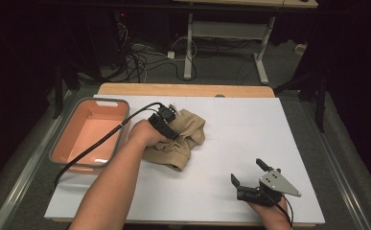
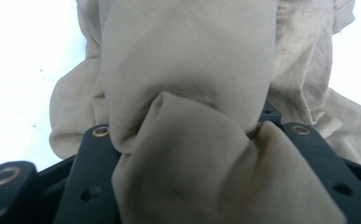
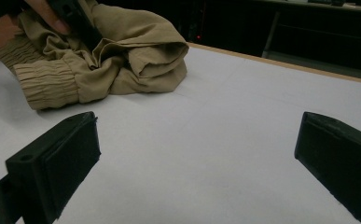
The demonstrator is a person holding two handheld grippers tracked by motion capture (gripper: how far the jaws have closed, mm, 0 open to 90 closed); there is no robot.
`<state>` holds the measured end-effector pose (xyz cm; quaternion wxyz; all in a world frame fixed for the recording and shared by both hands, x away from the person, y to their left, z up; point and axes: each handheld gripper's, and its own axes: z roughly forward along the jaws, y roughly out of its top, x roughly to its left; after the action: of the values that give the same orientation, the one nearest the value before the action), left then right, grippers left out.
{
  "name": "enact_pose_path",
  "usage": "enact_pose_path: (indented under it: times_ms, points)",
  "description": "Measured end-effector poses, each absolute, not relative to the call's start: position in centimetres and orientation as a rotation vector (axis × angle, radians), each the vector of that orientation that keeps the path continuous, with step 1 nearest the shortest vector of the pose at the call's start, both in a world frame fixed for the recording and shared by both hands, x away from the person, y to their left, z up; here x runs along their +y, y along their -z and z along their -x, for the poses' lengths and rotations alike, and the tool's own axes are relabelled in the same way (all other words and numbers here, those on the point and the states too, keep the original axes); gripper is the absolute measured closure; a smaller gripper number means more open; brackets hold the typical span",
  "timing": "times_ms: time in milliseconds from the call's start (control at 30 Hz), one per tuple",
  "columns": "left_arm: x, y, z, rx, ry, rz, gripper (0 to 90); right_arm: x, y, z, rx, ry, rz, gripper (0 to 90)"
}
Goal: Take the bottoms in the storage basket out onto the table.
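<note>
Tan fabric, a crumpled garment [image 1: 185, 136] with a gathered elastic cuff, lies bunched on the white table cover [image 1: 240, 120], left of the middle and just beside the pink basin [image 1: 93, 129]. We see the basin, grey-rimmed, sitting at the table's left edge, partly over the side of the white cover.

We hold the left gripper [image 1: 166, 122] down on the near-left part of the garment, its black cable looping back across the basin's rim. In the left gripper view a thick fold of the tan cloth [image 2: 183, 116] swells up between the two black jaws and is pinched there, so we read this gripper as clamped on the garment. Our left hand [image 1: 144, 132] wraps the gripper's handle, the forearm reaching in from the bottom of the high view.

We keep the right gripper [image 1: 250, 177] near the table's front edge, well apart from the garment, with its grey three-cornered plate on top. Its jaws stand wide apart with nothing but bare white cover between them, as the right gripper view shows. That view also looks across to the garment [image 3: 108, 51], where the ribbed cuff faces us and the left gripper [image 3: 78, 21] presses in from above.
</note>
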<state>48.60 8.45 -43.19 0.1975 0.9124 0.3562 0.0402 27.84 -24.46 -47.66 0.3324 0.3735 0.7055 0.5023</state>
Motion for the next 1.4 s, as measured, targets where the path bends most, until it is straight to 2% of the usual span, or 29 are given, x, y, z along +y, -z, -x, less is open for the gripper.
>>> enact_pose_path:
  times_ms: [167, 333, 733, 1067, 1267, 1400]
  points:
    - [8.2, 44.4, -48.9, 1.003, -0.132, -2.525, 47.5, -24.4, 47.7, -27.8, 1.842, -1.308, -0.975, 1.0]
    - [8.3, 45.4, -48.9, 0.987, -0.174, -2.489, 35.4, -24.2, 47.8, -27.9, 1.851, -1.305, -0.97, 1.0]
    - [8.9, 46.5, -48.2, 0.981, -0.291, -2.399, 14.4, -24.1, 47.8, -27.9, 1.858, -1.302, -0.966, 1.0]
    - [9.5, 46.7, -47.6, 0.968, -0.319, -2.333, 9.5, -24.2, 47.8, -27.9, 1.859, -1.301, -0.965, 1.0]
    - [10.0, 46.3, -47.2, 0.964, -0.28, -2.306, 0.0, -24.2, 47.7, -27.9, 1.849, -1.304, -0.975, 1.0]
    - [10.5, 45.7, -46.7, 0.974, -0.28, -2.257, 0.0, -24.3, 47.7, -27.9, 1.849, -1.306, -0.974, 1.0]
